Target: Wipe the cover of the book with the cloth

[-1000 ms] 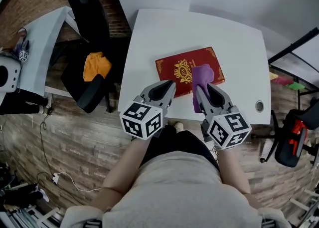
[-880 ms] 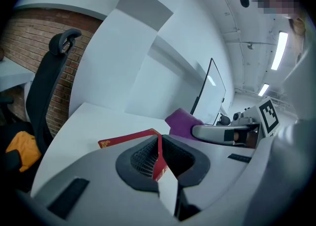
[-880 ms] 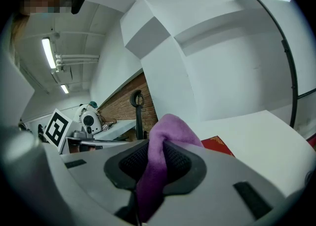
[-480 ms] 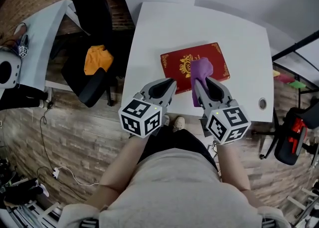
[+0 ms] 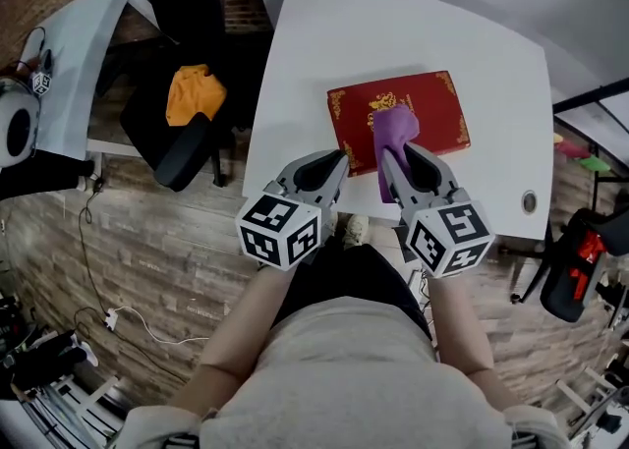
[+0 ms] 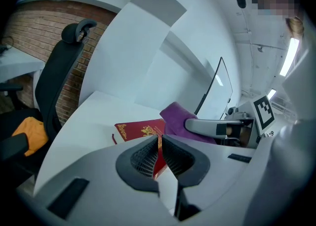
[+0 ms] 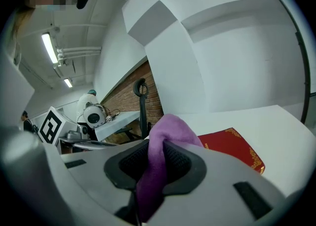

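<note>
The red hardcover book with gold ornament [image 5: 444, 113] lies flat on the white table [image 5: 393, 34], near its front edge. A purple cloth [image 5: 394, 131] rests across the cover's middle, its near end pinched firmly between the jaws of the right gripper [image 5: 406, 154]. The left gripper [image 5: 329, 159] hovers just beside the book's left front corner, jaws drawn together with nothing between them. Left of the table stands a black office chair [image 5: 167, 152] with an orange rag [image 5: 194, 93] on it.
</note>
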`<action>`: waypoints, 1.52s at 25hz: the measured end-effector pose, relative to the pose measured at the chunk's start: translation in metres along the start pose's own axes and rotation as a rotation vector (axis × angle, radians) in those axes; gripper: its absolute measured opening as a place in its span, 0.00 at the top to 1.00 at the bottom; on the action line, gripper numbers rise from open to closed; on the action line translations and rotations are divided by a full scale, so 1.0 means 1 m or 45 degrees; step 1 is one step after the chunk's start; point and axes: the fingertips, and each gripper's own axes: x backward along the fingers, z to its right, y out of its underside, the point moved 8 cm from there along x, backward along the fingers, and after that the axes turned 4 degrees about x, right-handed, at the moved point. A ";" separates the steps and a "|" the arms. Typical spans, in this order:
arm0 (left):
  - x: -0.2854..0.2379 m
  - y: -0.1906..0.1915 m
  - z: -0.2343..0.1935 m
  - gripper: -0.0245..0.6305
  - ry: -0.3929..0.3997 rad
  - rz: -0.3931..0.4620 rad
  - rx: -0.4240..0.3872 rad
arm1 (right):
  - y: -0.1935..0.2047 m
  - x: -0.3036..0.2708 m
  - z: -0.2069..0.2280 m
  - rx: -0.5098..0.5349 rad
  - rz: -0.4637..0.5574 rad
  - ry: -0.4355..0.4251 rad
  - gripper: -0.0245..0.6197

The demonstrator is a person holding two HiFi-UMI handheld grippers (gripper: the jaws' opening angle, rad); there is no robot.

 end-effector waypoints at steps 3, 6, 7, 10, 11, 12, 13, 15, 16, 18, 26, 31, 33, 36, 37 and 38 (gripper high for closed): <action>-0.001 0.010 -0.004 0.90 -0.015 -0.023 0.022 | 0.003 -0.007 -0.001 0.009 -0.020 -0.016 0.83; -0.002 0.020 -0.008 0.90 -0.029 -0.042 0.040 | 0.006 -0.016 -0.002 0.025 -0.044 -0.039 0.83; -0.003 0.022 -0.009 0.90 -0.029 -0.048 0.047 | 0.007 -0.020 -0.003 0.029 -0.052 -0.046 0.83; -0.006 0.030 -0.012 0.90 -0.016 -0.072 0.069 | 0.013 -0.029 -0.004 0.038 -0.085 -0.058 0.83; -0.007 0.033 -0.013 0.90 -0.012 -0.082 0.078 | 0.016 -0.032 -0.005 0.044 -0.099 -0.062 0.83; -0.008 0.036 -0.013 0.90 -0.012 -0.091 0.086 | 0.018 -0.035 -0.006 0.050 -0.112 -0.067 0.83; -0.009 0.039 -0.014 0.90 -0.013 -0.100 0.094 | 0.020 -0.038 -0.007 0.057 -0.121 -0.073 0.83; -0.010 0.044 -0.017 0.90 -0.020 -0.116 0.107 | 0.023 -0.043 -0.008 0.071 -0.138 -0.083 0.83; -0.011 0.046 -0.019 0.90 -0.026 -0.122 0.114 | 0.025 -0.046 -0.009 0.077 -0.148 -0.086 0.83; -0.013 0.050 -0.023 0.90 -0.034 -0.133 0.131 | 0.030 -0.050 -0.009 0.085 -0.169 -0.092 0.83; -0.020 0.057 -0.032 0.90 -0.027 -0.153 0.154 | 0.050 -0.062 -0.012 0.121 -0.250 -0.116 0.83; -0.026 0.060 -0.032 0.90 -0.014 -0.174 0.153 | 0.059 -0.065 -0.015 0.192 -0.293 -0.115 0.83; -0.027 0.060 -0.032 0.90 -0.011 -0.180 0.151 | 0.059 -0.065 -0.016 0.210 -0.298 -0.108 0.83; -0.029 0.060 -0.033 0.90 -0.007 -0.192 0.142 | 0.058 -0.065 -0.017 0.221 -0.300 -0.105 0.83; -0.029 0.059 -0.033 0.90 -0.006 -0.195 0.139 | 0.058 -0.065 -0.017 0.221 -0.300 -0.105 0.83; -0.029 0.059 -0.032 0.90 -0.007 -0.198 0.136 | 0.058 -0.065 -0.017 0.222 -0.300 -0.105 0.83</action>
